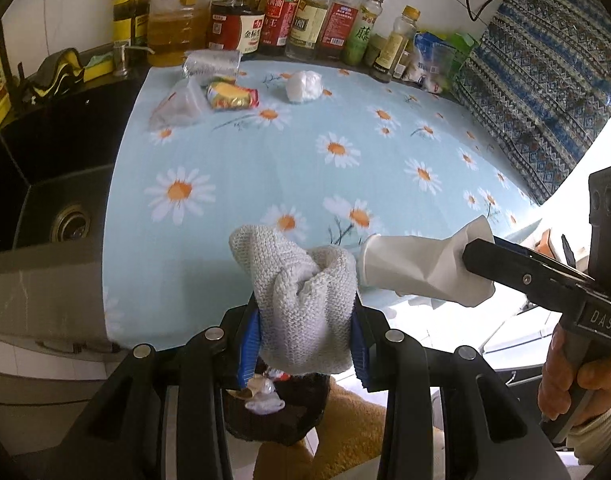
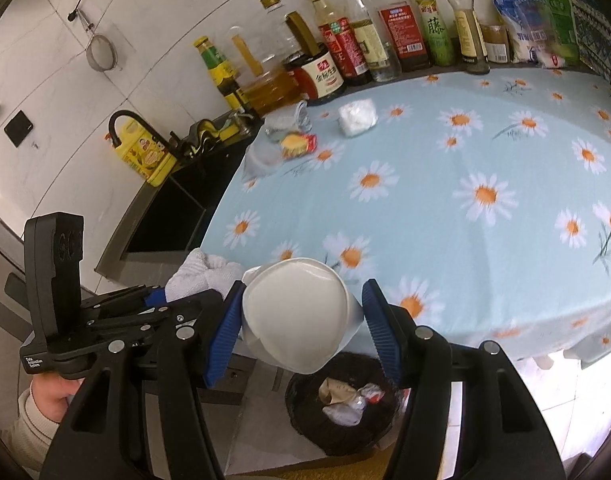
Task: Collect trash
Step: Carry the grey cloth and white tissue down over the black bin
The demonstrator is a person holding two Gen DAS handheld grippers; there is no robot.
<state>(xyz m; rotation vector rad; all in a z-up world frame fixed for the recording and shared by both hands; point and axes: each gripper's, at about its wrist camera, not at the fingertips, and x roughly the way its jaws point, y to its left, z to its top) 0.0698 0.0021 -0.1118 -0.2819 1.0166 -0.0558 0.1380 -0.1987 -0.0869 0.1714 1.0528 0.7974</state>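
Note:
In the left wrist view my left gripper is shut on a white knitted cloth, bunched between its blue pads at the counter's front edge. Below it on the floor stands a black trash bin with wrappers inside. My right gripper comes in from the right, shut on a crumpled white paper cup. The right wrist view has the same cup, bottom toward the camera, in my right gripper, above the bin. A yellow snack wrapper, a clear plastic bag and a white wad lie at the counter's far side.
The counter wears a blue daisy-print cover. A row of oil and sauce bottles lines the back wall. A dark sink lies to the left, with a black faucet and a yellow jug. A patterned cloth hangs at right.

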